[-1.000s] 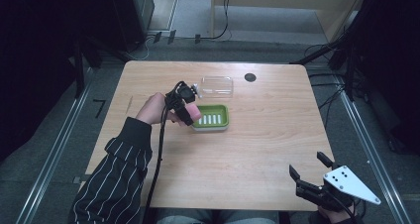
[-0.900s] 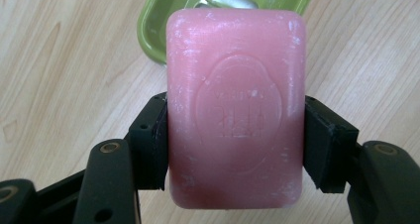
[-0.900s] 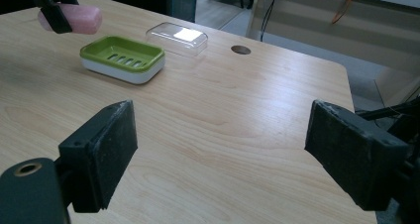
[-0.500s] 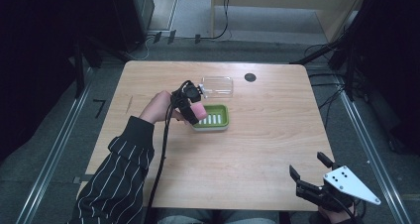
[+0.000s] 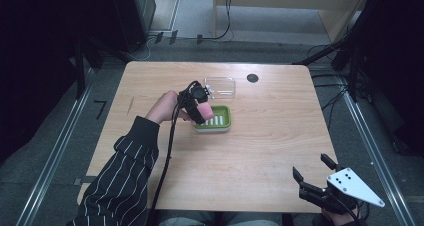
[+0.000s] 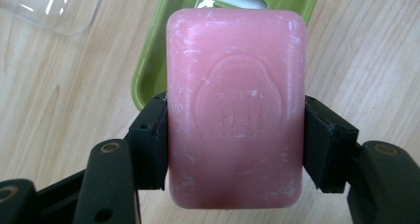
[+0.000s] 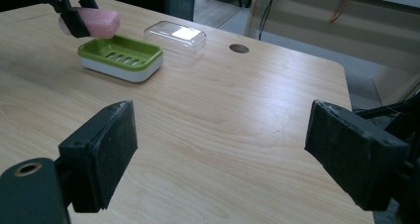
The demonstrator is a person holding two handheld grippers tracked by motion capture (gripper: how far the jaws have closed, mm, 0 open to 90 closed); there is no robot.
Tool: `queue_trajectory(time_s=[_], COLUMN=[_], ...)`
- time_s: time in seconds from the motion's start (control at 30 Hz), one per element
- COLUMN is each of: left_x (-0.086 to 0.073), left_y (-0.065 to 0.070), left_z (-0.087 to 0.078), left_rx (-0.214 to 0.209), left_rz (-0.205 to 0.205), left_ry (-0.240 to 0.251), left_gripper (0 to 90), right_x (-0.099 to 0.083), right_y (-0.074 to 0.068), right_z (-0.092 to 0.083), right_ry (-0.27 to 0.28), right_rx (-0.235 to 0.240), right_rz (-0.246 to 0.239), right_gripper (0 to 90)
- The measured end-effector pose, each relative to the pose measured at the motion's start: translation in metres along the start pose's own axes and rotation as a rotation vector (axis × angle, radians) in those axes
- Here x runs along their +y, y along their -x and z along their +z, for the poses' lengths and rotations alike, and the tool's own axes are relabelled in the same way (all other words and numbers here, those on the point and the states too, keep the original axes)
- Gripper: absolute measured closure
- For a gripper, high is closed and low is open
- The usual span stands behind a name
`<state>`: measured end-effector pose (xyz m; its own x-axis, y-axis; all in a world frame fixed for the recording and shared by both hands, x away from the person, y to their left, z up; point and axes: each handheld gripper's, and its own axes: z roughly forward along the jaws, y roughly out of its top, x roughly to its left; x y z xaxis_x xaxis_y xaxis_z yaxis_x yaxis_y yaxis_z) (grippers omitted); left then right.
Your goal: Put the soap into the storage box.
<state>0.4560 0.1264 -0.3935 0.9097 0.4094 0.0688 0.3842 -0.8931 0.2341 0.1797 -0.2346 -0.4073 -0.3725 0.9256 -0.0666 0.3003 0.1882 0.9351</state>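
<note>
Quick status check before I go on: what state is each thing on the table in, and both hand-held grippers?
Pink soap bar: clamped between the jaws, held above the dish's near edge, not yet set down.
Green soap dish: on the table, nothing in it, uncovered.
Clear lid: off, lying on the table behind the dish.
Left hand-held gripper: shut on the soap.
Right hand-held gripper: open, holding nothing, at the table's near edge.
</note>
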Motion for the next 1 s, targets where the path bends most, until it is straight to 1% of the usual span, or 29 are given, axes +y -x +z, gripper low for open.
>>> queue_trajectory(time_s=[0.17, 0.2, 0.27, 0.3, 0.33, 0.37, 0.4, 0.43, 0.47, 0.5, 0.57, 0.63, 0.7, 0.77, 0.83, 0.87, 0.9, 0.97, 1.0], left_x=[0.002, 0.003, 0.004, 0.005, 0.005, 0.006, 0.007, 0.007, 0.008, 0.009, 0.01, 0.011, 0.012, 0.014, 0.015, 0.016, 0.016, 0.017, 0.017], left_y=[0.0, 0.001, 0.001, 0.001, 0.001, 0.001, 0.001, 0.001, 0.001, 0.001, 0.001, 0.001, 0.001, 0.002, 0.002, 0.002, 0.001, 0.001, 0.001], left_z=[0.001, 0.002, 0.003, 0.003, 0.003, 0.004, 0.006, 0.007, 0.008, 0.009, 0.011, 0.013, 0.015, 0.017, 0.019, 0.02, 0.021, 0.024, 0.026], left_rx=[0.006, 0.012, 0.018, 0.023, 0.021, 0.025, 0.028, 0.029, 0.037, 0.033, 0.037, 0.032, 0.032, 0.037, 0.039, 0.04, 0.038, 0.041, 0.041], left_rz=[0.036, 0.039, 0.057, 0.059, 0.069, 0.08, 0.081, 0.085, 0.101, 0.107, 0.107, 0.124, 0.128, 0.133, 0.142, 0.137, 0.141, 0.146, 0.142], left_ry=[-0.002, 0.011, 0.016, 0.019, 0.017, 0.024, 0.03, 0.028, 0.027, 0.025, 0.037, 0.036, 0.04, 0.04, 0.028, 0.033, 0.035, 0.026, 0.028], left_gripper=[38.7, 38.8, 38.7, 38.7, 38.7, 38.7, 38.7, 38.8, 38.7, 38.7, 38.8, 38.7, 38.8, 38.8, 38.7, 38.7, 38.8, 38.7, 38.7], right_x=[0.0, 0.0, 0.0, -0.001, -0.001, -0.001, -0.001, -0.001, -0.001, -0.001, -0.001, -0.001, -0.001, -0.001, -0.001, -0.001, -0.001, -0.001, -0.002], right_y=[0.0, 0.0, 0.0, 0.0, 0.0, 0.0, 0.0, 0.0, 0.0, 0.0, 0.0, 0.0, 0.0, 0.0, 0.0, 0.0, 0.0, 0.0, 0.0], right_z=[0.0, 0.0, -0.001, -0.001, -0.001, -0.001, -0.001, -0.001, -0.002, -0.002, -0.002, -0.002, -0.002, -0.003, -0.003, -0.003, -0.003, -0.004, -0.004], right_ry=[-0.002, -0.002, -0.001, -0.001, -0.001, -0.001, -0.002, -0.002, -0.001, -0.001, -0.001, -0.003, -0.002, -0.003, -0.003, -0.003, -0.003, -0.003, -0.002], right_rx=[-0.002, -0.003, -0.002, -0.003, -0.003, -0.003, -0.004, -0.004, -0.006, -0.006, -0.006, -0.006, -0.01, -0.01, -0.012, -0.012, -0.013, -0.014, -0.014], right_rz=[-0.001, 0.0, -0.001, -0.002, -0.002, -0.002, -0.002, -0.002, -0.002, -0.002, 0.0, 0.0, -0.001, -0.002, -0.003, -0.003, -0.003, -0.004, -0.003], right_gripper=[12.9, 12.9, 12.9, 12.9, 12.9, 12.9, 12.9, 12.9, 12.9, 12.9, 12.9, 12.9, 12.9, 12.9, 12.9, 12.9, 12.9, 12.9, 12.9])
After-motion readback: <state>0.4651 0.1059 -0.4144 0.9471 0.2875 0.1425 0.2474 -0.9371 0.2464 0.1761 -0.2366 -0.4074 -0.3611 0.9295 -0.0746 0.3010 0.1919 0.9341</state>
